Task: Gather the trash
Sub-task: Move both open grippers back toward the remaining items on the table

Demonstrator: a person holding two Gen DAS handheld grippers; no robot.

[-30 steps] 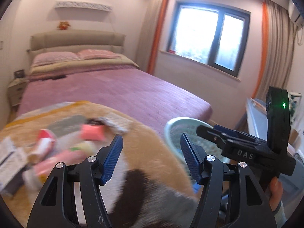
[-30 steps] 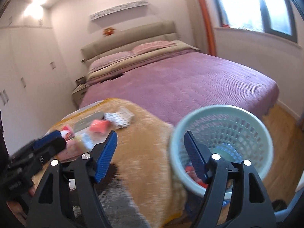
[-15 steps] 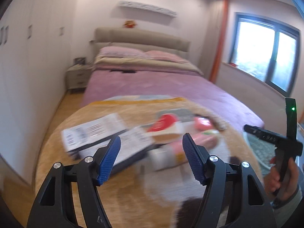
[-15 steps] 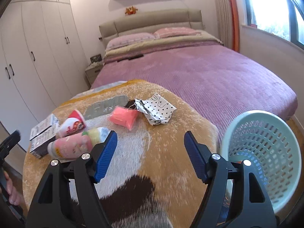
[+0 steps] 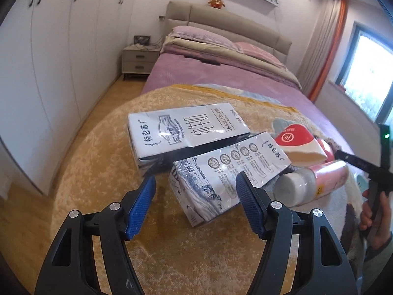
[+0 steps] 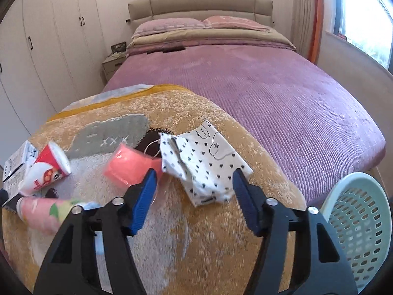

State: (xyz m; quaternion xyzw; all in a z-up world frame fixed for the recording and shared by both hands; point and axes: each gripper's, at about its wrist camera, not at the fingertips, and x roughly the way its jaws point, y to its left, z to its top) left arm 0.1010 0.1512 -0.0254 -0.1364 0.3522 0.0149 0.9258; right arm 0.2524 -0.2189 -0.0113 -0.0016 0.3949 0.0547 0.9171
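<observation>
Trash lies on a round, rug-covered table (image 5: 103,162). In the left wrist view my left gripper (image 5: 196,189) is open and empty, its fingers either side of the near milk carton (image 5: 228,169). A second milk carton (image 5: 186,132) lies behind it. A red and white cup (image 5: 302,145) and a pink bottle (image 5: 312,182) lie to the right. In the right wrist view my right gripper (image 6: 192,184) is open and empty just before a white dotted paper bag (image 6: 203,162). A pink cup (image 6: 130,164) lies to its left. The mint basket (image 6: 358,223) stands at the right.
A bed with a purple cover (image 6: 270,83) stands behind the table. White wardrobes (image 5: 49,49) line the left wall, with a nightstand (image 5: 138,60) beside the bed. The wooden floor (image 5: 22,216) shows at the left. A window (image 5: 368,73) is at the right.
Both grippers have swung left from the basket towards the table. The left one has come down close over the milk cartons; the right one has closed in on the dotted bag.
</observation>
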